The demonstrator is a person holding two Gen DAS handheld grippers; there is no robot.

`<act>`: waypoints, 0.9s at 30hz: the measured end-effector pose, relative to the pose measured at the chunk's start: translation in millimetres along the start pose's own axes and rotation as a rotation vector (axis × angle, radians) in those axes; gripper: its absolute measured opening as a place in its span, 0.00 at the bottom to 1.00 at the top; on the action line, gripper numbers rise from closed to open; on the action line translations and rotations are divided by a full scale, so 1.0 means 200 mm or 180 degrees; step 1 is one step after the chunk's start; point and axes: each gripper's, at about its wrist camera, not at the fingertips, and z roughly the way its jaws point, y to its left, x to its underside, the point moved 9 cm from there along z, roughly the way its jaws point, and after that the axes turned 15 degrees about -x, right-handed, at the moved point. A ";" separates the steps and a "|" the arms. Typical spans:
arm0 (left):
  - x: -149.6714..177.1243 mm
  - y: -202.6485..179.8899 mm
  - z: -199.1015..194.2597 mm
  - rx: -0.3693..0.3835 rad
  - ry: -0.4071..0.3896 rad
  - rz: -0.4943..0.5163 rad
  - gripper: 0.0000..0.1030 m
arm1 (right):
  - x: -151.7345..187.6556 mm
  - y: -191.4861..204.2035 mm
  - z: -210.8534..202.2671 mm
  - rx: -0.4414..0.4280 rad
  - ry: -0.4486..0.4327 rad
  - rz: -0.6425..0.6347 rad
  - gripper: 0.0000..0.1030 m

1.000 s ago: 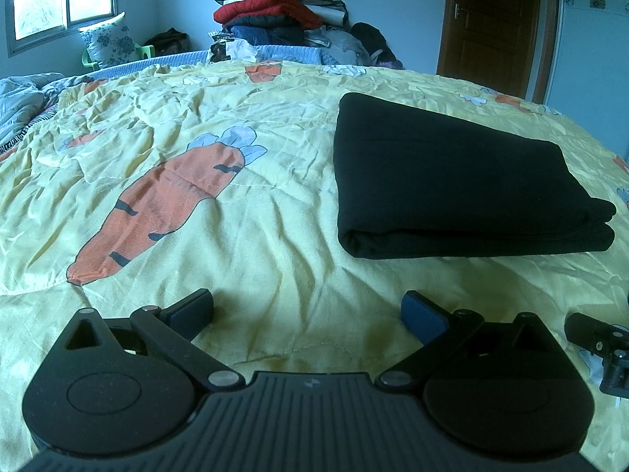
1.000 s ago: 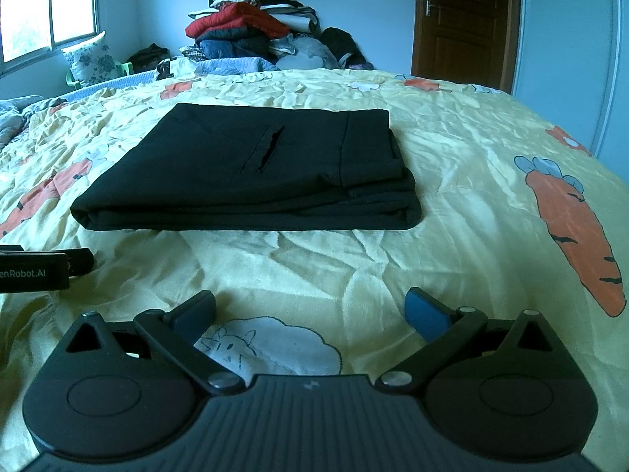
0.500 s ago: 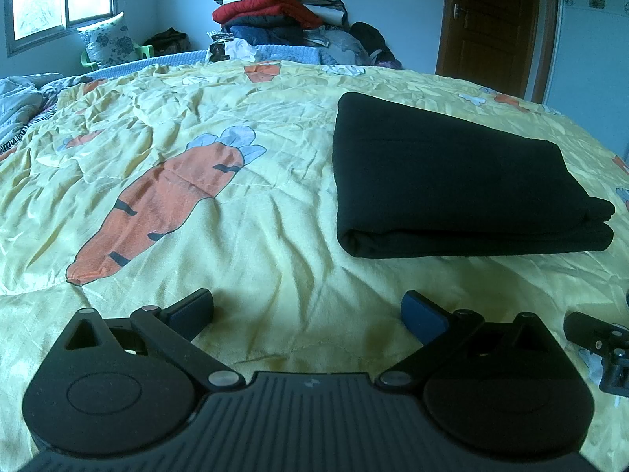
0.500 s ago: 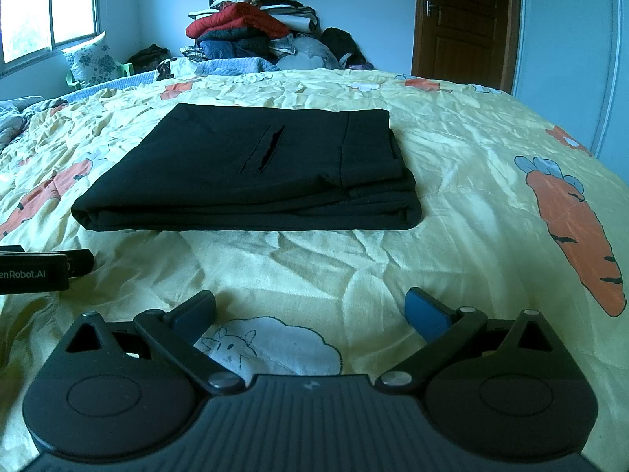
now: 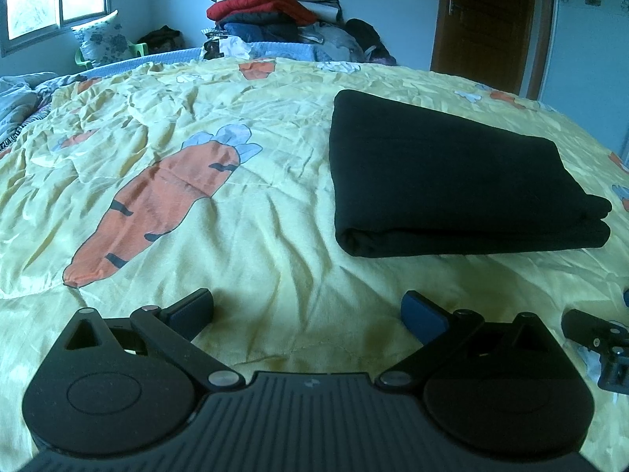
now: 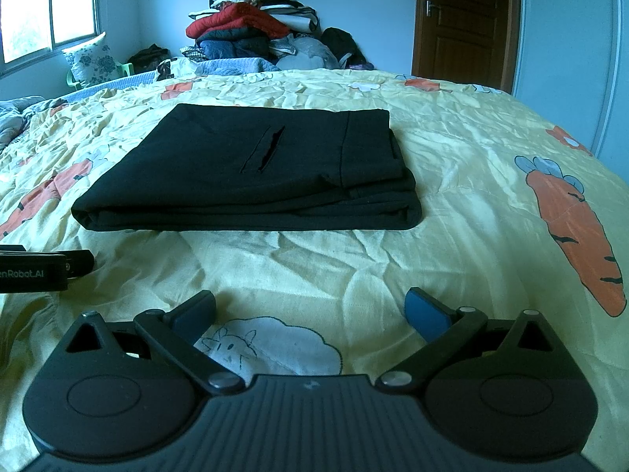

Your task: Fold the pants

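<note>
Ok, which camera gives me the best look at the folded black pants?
The right wrist view. There the pants sit near the middle, whole, with the pocket slit and stacked folded edges visible. The left wrist view shows them off to the right as a plain dark slab without detail.

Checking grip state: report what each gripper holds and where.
Nothing held. Left gripper and right gripper are open, short of the folded black pants.
</note>
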 end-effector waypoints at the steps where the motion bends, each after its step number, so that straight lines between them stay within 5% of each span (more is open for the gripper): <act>1: 0.00 0.00 0.00 -0.0001 0.0000 0.0001 1.00 | 0.00 0.00 0.00 0.0000 0.0000 0.0000 1.00; 27: -0.01 0.02 -0.02 0.0021 -0.0062 -0.0111 1.00 | 0.00 0.00 0.00 0.0001 0.0001 -0.0001 1.00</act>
